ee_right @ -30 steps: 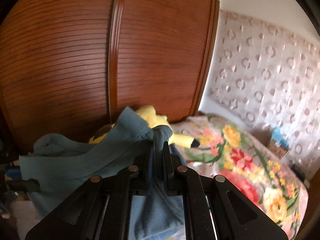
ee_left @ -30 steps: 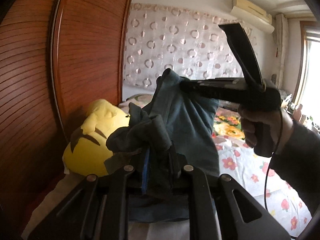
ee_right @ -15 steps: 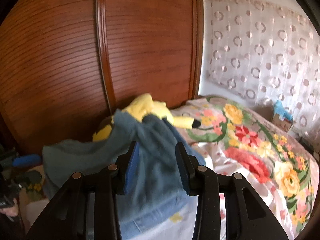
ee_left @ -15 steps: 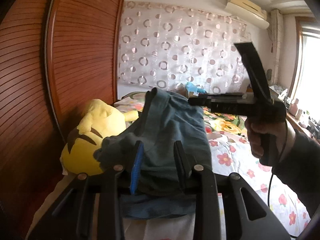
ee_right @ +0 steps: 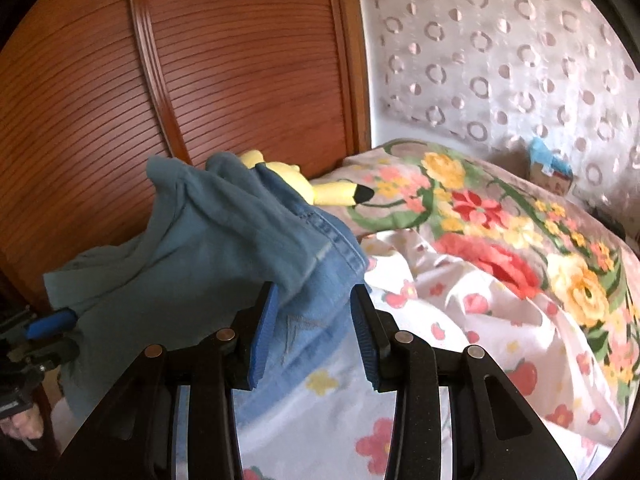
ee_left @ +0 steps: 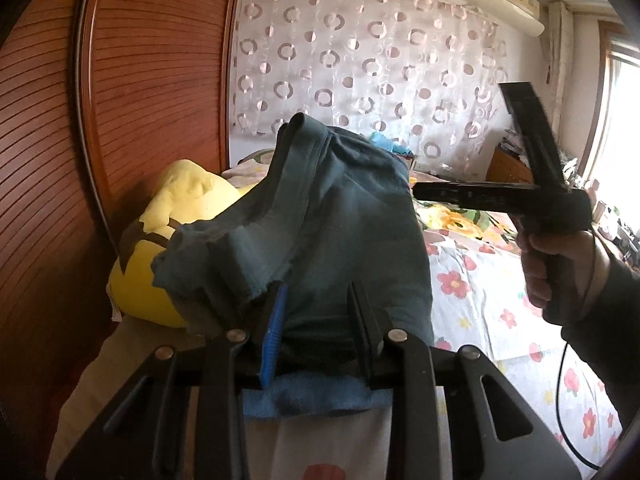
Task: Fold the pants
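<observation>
Left wrist view: blue denim pants (ee_left: 344, 216) heap at 12 o'clock between the left gripper's (ee_left: 318, 328) wide-spread fingers. Right gripper (ee_right: 316, 328) also gapes wide, gripping nothing; a yellow plush toy (ee_right: 296, 184) lies at its 12 o'clock.

Soft matt denim pants (ee_right: 224, 248) are lying on floral cotton bedsheet (ee_right: 500, 288); glossy ribbed wood wardrobe (ee_right: 200, 60) is gleaming behind.

Blue pants (ee_right: 224, 248) lie bunched on the floral bed

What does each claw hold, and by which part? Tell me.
Nothing. Both the left claw and right claw are open, with the pants lying heaped on the bed in front of them.
</observation>
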Tool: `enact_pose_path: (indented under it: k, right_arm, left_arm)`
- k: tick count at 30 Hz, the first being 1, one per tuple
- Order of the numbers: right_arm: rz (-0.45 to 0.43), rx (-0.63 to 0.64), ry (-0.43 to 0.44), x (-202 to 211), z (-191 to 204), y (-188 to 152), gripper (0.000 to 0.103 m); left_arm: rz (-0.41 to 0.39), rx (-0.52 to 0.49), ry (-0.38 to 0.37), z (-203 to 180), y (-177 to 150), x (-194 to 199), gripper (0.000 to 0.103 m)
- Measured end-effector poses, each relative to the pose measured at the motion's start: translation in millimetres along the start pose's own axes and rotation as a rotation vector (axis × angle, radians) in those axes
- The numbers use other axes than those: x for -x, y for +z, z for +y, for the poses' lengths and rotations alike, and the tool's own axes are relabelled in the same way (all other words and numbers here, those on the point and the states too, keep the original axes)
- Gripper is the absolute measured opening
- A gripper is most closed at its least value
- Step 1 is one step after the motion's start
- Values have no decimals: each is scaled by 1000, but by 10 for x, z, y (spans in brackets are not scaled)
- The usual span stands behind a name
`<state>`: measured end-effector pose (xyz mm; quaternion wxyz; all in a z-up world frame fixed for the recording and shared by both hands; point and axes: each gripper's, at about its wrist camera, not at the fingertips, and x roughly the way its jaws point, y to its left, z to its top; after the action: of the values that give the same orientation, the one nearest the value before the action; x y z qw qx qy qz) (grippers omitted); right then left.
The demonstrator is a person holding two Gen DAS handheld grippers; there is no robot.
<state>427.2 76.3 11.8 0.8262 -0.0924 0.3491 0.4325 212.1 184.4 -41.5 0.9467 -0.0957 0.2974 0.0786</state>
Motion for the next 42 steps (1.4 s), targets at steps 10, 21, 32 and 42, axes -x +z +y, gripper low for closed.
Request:
enact_pose_path:
  k: [10,21,32,42]
  right_arm:
    - [-70,-27,-24,783,189,-381,37]
    - [-123,-82,-115,1699,277,-1079,37]
    - [-158,-137,-205,2354,350,-1668,38]
    - [-193,-184,-293,2780,515,-2130,63]
  left_arm:
    - [-5,-60,-46,-264,-49,280,39]
    - [-16,-146,-148,-789,-217,677,46]
    - [-8,-215,-214,-1236,-477,960,55]
    - [-28,-242,-191,-1467,-692,1194,56]
